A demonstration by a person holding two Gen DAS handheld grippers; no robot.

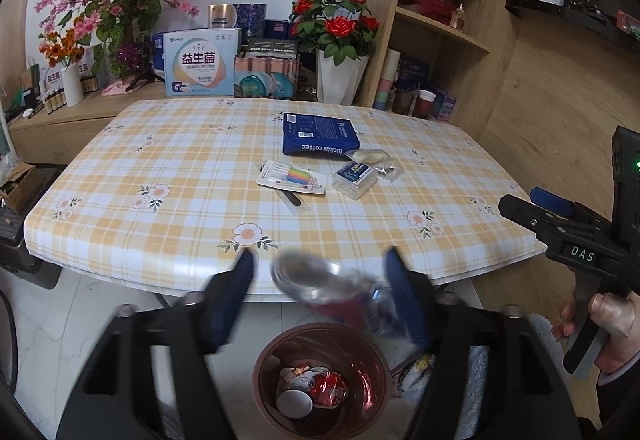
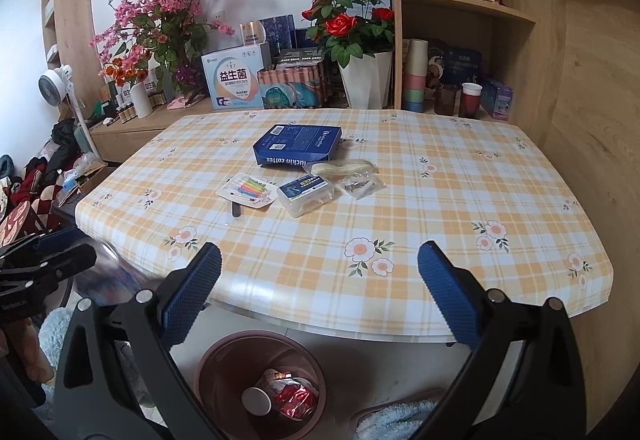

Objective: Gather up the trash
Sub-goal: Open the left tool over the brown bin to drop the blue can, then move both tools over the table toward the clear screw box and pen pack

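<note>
Left gripper jaws spread wide, blurred crushed clear plastic bottle between the blue pads, nearer the right-side pad; contact unclear through motion blur. Brown trash bin sits directly below it on the floor, already holding a paper cup and red wrapper. Right gripper wide open, nothing between its pads, hovering over the near table edge. Ahead of both on the checked cloth: blue coffee box, marker pack, clear plastic case.
</note>
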